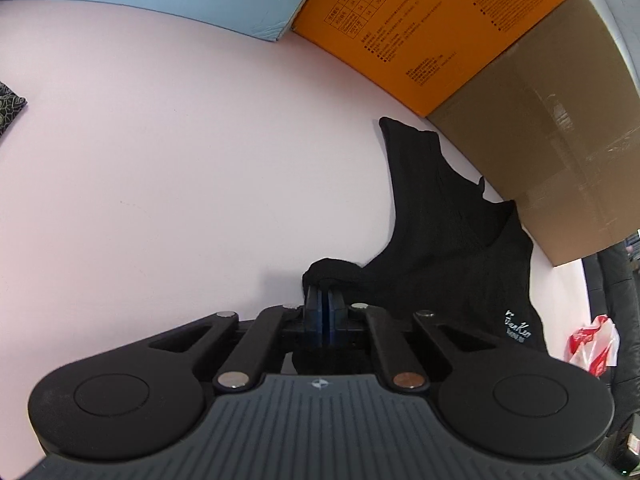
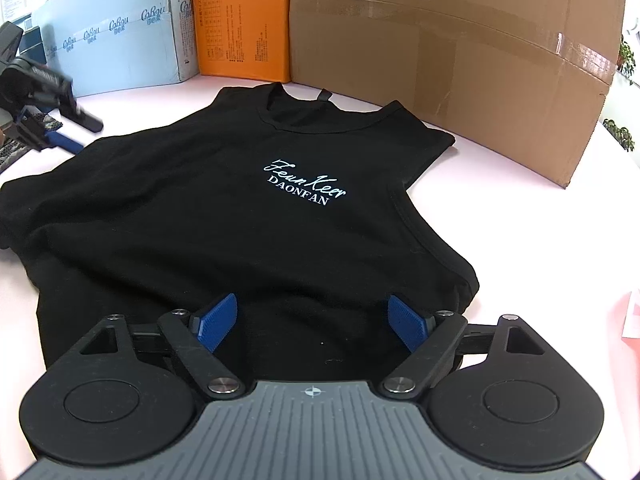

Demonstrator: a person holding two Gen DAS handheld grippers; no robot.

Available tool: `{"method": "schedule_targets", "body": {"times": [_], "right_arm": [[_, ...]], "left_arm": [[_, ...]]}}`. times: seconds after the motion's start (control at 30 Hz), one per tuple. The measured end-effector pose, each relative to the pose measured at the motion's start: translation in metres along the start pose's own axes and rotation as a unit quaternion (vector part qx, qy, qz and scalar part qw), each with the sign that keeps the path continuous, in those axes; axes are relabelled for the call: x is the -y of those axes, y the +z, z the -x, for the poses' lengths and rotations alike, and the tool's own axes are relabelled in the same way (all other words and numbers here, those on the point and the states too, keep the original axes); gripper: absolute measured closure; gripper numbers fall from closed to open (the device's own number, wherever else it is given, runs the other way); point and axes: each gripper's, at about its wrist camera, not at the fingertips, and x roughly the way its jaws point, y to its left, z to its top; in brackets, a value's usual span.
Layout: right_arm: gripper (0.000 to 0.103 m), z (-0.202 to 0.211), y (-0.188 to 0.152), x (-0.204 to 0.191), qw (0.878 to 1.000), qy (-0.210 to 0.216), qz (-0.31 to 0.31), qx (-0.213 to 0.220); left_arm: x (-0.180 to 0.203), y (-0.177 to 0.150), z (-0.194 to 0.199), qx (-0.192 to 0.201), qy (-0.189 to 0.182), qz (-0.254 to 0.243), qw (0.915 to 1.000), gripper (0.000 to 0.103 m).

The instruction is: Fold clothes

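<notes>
A black sleeveless shirt [image 2: 248, 220] with white chest lettering lies on the pale pink table [image 2: 520, 240], neck toward the boxes. My right gripper [image 2: 314, 320] is open, its blue pads [image 2: 216, 322] spread over the shirt's lower part. My left gripper [image 1: 325, 300] is shut on a bunched edge of the shirt [image 1: 448, 248] and holds it just above the table. The left gripper also shows in the right wrist view [image 2: 56, 136] at the shirt's left edge.
A brown cardboard box [image 2: 460, 60], an orange box [image 2: 240, 20] and a light blue box [image 2: 112, 40] line the table's far side. A patterned dark cloth [image 1: 10, 108] lies at the left. A red and white bag [image 1: 592, 344] sits off the table.
</notes>
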Motion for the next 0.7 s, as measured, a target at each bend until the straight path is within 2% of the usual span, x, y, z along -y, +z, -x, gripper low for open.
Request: {"method": "schedule_targets", "body": {"times": [0.07, 0.17, 0.23, 0.3, 0.4, 0.53, 0.6, 0.63, 0.7], "right_arm": [[0.021, 0.001, 0.0, 0.0, 1.0, -0.001, 0.0, -0.001], [0.021, 0.002, 0.003, -0.001, 1.0, -0.001, 0.009, -0.006], [0.021, 0.003, 0.004, -0.001, 1.0, 0.002, 0.017, -0.01], [0.021, 0.003, 0.007, 0.001, 1.0, 0.008, 0.019, -0.019], [0.021, 0.008, 0.011, 0.005, 0.999, 0.016, 0.022, -0.022], [0.02, 0.025, 0.028, 0.023, 1.0, 0.014, 0.021, 0.001], [0.02, 0.03, 0.044, 0.038, 1.0, 0.009, 0.016, 0.013], [0.02, 0.031, 0.054, 0.048, 1.0, 0.008, 0.01, 0.02], [0.019, 0.032, 0.077, 0.071, 0.999, 0.005, -0.011, 0.047]], "left_arm": [[-0.002, 0.003, 0.002, 0.014, 0.018, -0.002, 0.9997, 0.1], [-0.015, 0.011, 0.001, 0.016, 0.05, 0.015, 0.9985, 0.1], [-0.023, 0.015, 0.001, 0.006, 0.043, 0.017, 0.9989, 0.099], [-0.024, 0.016, 0.003, -0.008, 0.045, -0.006, 0.9989, 0.098], [-0.023, 0.022, 0.015, 0.006, 0.089, -0.047, 0.9949, 0.094], [-0.022, 0.062, 0.034, 0.03, 0.101, -0.058, 0.9927, 0.093], [0.0, 0.084, 0.033, 0.04, 0.106, -0.112, 0.9872, 0.091], [0.013, 0.093, 0.031, 0.046, 0.107, -0.147, 0.9822, 0.089], [0.04, 0.11, 0.026, 0.059, 0.109, -0.215, 0.9687, 0.079]]}}
